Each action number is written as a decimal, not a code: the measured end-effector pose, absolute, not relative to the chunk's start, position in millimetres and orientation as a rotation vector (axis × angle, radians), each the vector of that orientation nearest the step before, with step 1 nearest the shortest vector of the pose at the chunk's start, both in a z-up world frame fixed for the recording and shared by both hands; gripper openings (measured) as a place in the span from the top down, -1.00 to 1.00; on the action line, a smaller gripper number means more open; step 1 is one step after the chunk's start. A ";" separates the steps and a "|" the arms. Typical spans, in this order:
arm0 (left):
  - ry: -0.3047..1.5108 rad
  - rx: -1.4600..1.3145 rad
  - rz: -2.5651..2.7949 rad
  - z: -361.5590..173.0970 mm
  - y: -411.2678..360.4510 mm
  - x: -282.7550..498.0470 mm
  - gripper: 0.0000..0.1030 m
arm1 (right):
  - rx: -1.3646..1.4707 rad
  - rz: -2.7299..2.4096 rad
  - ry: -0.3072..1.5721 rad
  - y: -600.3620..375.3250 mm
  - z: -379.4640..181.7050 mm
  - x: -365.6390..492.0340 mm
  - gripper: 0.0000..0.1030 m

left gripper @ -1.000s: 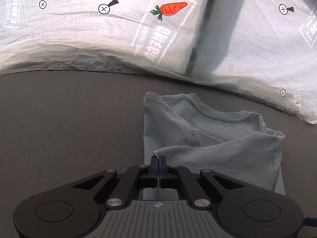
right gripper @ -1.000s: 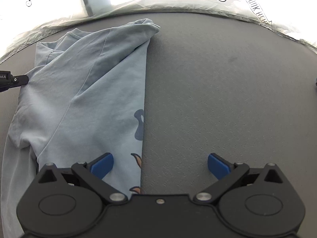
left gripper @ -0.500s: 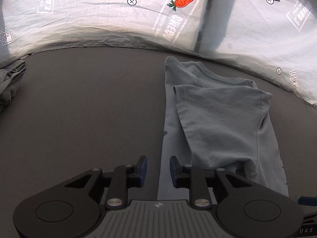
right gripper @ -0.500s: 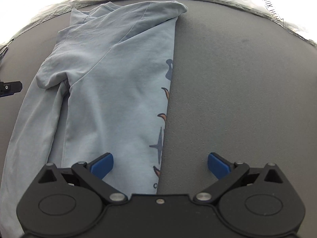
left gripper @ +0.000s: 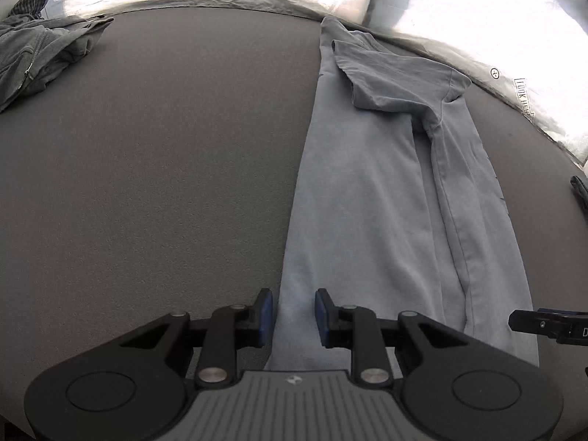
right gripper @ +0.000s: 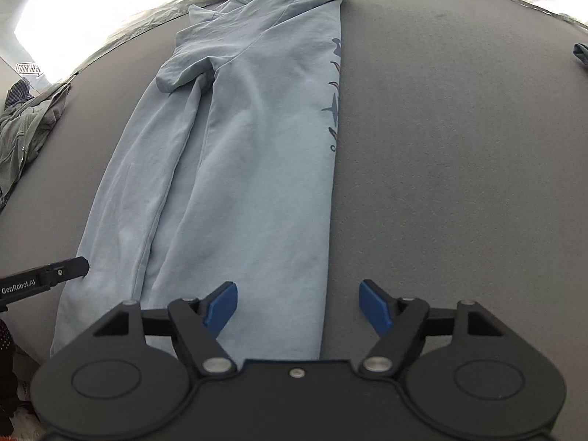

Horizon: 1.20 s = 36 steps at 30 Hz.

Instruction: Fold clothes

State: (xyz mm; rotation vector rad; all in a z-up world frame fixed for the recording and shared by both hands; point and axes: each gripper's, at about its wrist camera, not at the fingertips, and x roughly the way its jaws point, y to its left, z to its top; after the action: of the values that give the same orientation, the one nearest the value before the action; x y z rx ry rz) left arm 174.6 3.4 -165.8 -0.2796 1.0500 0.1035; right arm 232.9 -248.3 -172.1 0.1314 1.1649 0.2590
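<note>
**Light-blue T-shirt, folded lengthwise, both tongs at its near hem**

Left tongs point(left gripper: 294, 312): blue pads set a little apart, nothing pinched. The gap straddles the left long edge of the T-shirt point(left gripper: 371, 202) close to the near hem; the left pad is over bare counter point(left gripper: 147, 183), the right pad over cloth. Whether the pads touch the fabric cannot be told.

Right tongs point(right gripper: 297, 308): pads spread wide and closing at this moment. The left pad is over the cloth and the right pad over bare counter, so the right long edge of the T-shirt point(right gripper: 239, 183), the folded edge showing slivers of a dark print, runs between them. No cloth is pressed yet.

T-shirt: lies as a long narrow strip on the dark grey counter, collar end at the far edge, hem at the near edge by both tongs. One short sleeve is folded inward across the upper part; a lengthwise crease runs down the body.

Step in hand, as judged: the side folds look done; the tongs are taking up the two near hem corners. The next move calls for both pairs to pinch all layers at the corners, then carry the hem toward the collar, keeping the edges level.

Other stock: crumpled grey garment point(left gripper: 40, 58) with a zip at the far left corner of the counter, well apart from the T-shirt.
</note>
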 end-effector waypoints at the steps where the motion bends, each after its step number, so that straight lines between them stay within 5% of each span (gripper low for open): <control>1: 1.056 -0.291 0.099 -166.9 3.4 166.2 0.47 | 0.139 0.265 1.163 -249.4 -172.5 223.7 -0.40; 23: 1.159 -0.476 0.010 -164.7 26.3 82.6 0.45 | 0.618 0.230 1.219 -296.9 -185.3 126.2 -0.05; 30: 1.180 -0.309 0.042 -156.0 14.5 86.6 0.43 | 0.699 0.202 1.251 -306.7 -188.0 120.0 -0.01; 36: 1.141 -0.195 0.020 -153.7 8.3 93.5 -0.12 | 0.691 0.199 1.273 -307.7 -188.5 121.3 0.00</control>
State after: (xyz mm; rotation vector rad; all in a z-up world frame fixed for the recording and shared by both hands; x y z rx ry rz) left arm 93.5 8.3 -153.7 -0.1951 1.1412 0.0203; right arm 121.3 -307.7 -188.5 0.6912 1.2729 0.1993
